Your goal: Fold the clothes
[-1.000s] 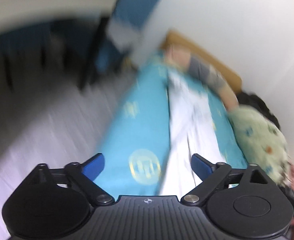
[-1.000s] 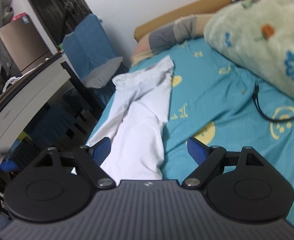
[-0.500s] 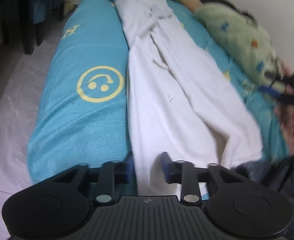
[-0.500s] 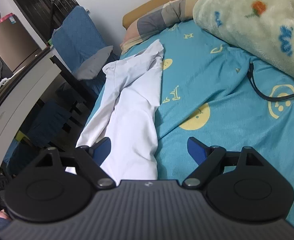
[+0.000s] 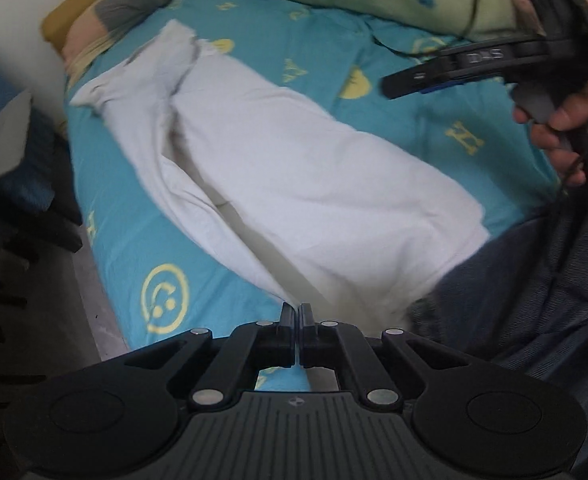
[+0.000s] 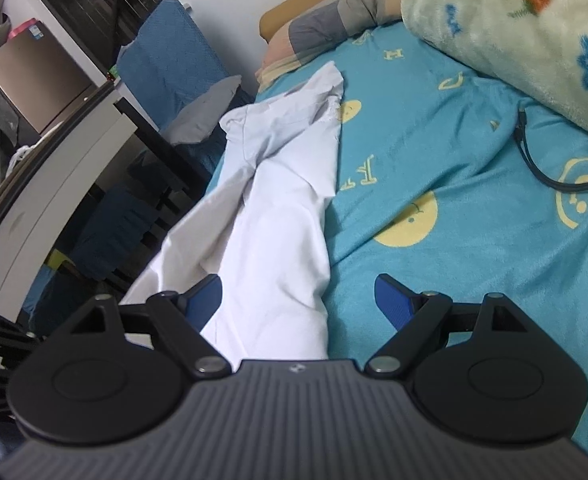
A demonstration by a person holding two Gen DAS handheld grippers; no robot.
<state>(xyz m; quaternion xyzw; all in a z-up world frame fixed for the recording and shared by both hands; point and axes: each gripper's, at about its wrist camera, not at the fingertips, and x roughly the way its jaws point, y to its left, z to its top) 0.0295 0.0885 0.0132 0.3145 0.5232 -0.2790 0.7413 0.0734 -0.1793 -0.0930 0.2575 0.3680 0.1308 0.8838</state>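
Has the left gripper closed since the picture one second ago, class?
Yes. The left gripper, open a second ago, is now shut on the near edge of the white garment, beside the yellow smiley on the bedsheet.

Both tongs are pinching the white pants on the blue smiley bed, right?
Not quite. Only the left tongs are shut on the white pants, as the left wrist view shows. The right wrist view shows the right tongs wide open above the pants on the blue smiley bed, holding nothing.
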